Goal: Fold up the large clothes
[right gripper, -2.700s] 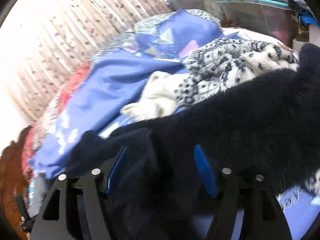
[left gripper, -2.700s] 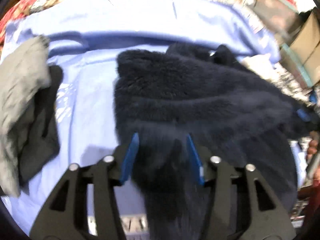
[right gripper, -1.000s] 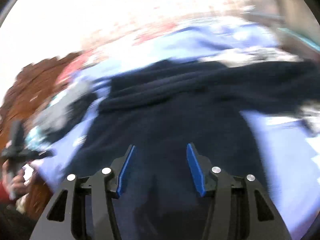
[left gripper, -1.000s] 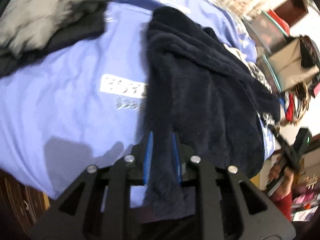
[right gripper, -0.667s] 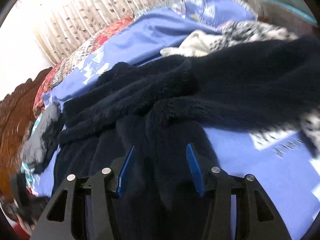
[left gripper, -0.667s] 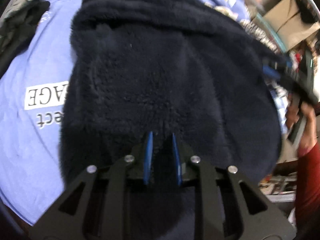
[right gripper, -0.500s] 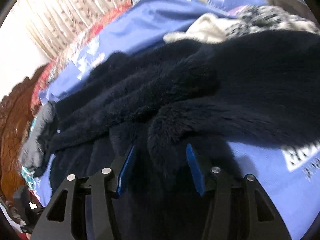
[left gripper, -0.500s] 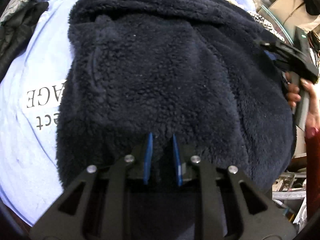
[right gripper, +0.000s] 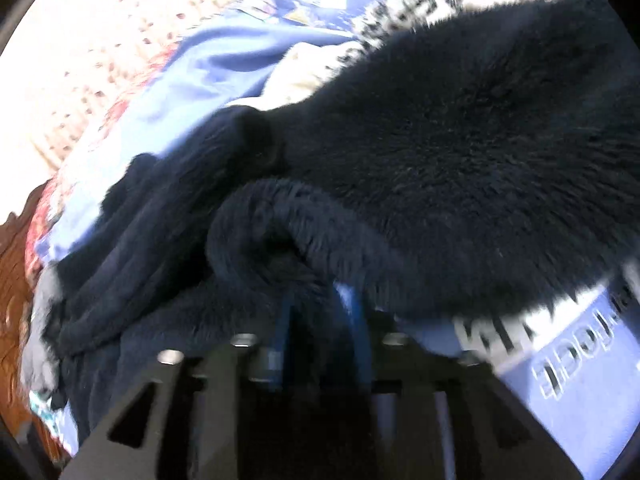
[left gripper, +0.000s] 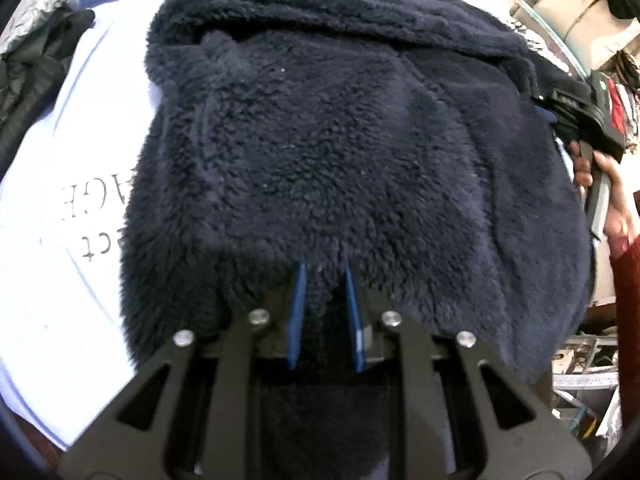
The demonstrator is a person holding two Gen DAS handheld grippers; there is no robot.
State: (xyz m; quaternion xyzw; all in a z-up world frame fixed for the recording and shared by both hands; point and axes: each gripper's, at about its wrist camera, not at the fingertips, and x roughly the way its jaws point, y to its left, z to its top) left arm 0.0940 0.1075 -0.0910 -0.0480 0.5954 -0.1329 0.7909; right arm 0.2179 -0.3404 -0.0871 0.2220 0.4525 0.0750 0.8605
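A big dark navy fleece garment (left gripper: pixel 340 140) lies bunched on a bed and fills most of the left wrist view. My left gripper (left gripper: pixel 324 280) is shut on its near edge, with fleece pinched between the blue pads. At the right edge of that view a hand (left gripper: pixel 612 200) holds the right gripper (left gripper: pixel 560 116) at the garment's far side. In the blurred right wrist view the right gripper (right gripper: pixel 320 300) has a rolled fold of the same fleece (right gripper: pixel 460 140) between its narrow-set pads, and its jaws are opening.
A light blue printed T-shirt (left gripper: pixel 60 200) lies under the fleece. Grey and black clothes (left gripper: pixel 32 40) sit at the left. A spotted white garment (right gripper: pixel 400 12) and a blue patterned sheet (right gripper: pixel 224 52) lie beyond. Boxes (left gripper: pixel 580 12) stand at the right, with a wooden bed frame (right gripper: pixel 16 280) at the left.
The left gripper carried the fleece edge over the garment, which now fills its view. The right gripper came down close to a fold, and its pads drew together on it.
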